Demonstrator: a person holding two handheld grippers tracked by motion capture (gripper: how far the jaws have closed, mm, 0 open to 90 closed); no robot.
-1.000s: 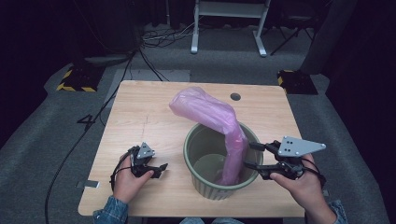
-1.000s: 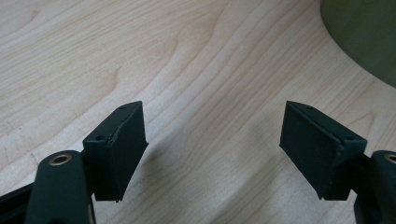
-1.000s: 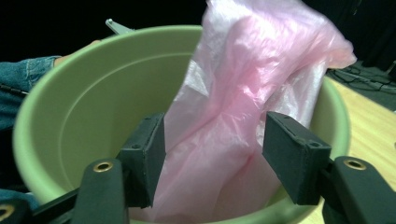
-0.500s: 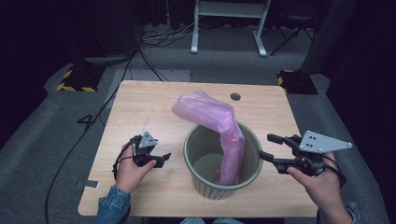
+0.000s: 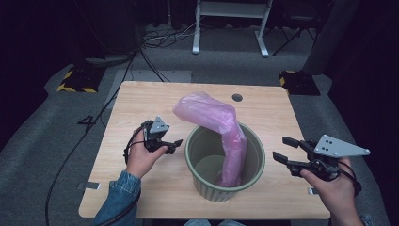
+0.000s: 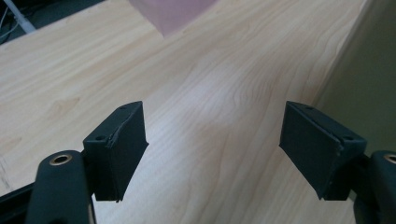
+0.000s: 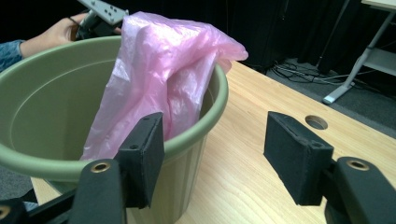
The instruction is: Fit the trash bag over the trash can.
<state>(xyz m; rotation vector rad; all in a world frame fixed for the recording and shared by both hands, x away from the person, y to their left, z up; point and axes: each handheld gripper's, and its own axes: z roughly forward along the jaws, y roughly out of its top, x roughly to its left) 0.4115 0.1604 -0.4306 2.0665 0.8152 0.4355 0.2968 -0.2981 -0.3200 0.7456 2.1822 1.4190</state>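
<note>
An olive-green ribbed bin (image 5: 194, 165) stands near the table's front edge. A pink plastic bag (image 5: 209, 110) hangs half in it, draped over the far rim and bulging toward the back left. My left gripper (image 5: 175, 144) is open just left of the bin, low over the wood. In the left gripper view my gripper (image 6: 215, 140) has bare table between its jaws, the bin wall (image 6: 369, 79) at right and the bag's corner (image 6: 173, 11) at top. My right gripper (image 5: 283, 149) is open, right of the bin and apart from it. The right gripper view puts my gripper (image 7: 215, 149) before the bin (image 7: 42, 116) and bag (image 7: 159, 74).
The light wooden table (image 5: 141, 103) has a round cable hole (image 5: 237, 98) at the back right, also seen as the hole (image 7: 316, 122) in the right gripper view. A white desk frame (image 5: 230, 28) and cables lie on the grey floor behind.
My right gripper has pulled away to the right from the bin's rim and the bag. My left gripper has shifted forward and closer to the bin. The bag has sagged slightly.
</note>
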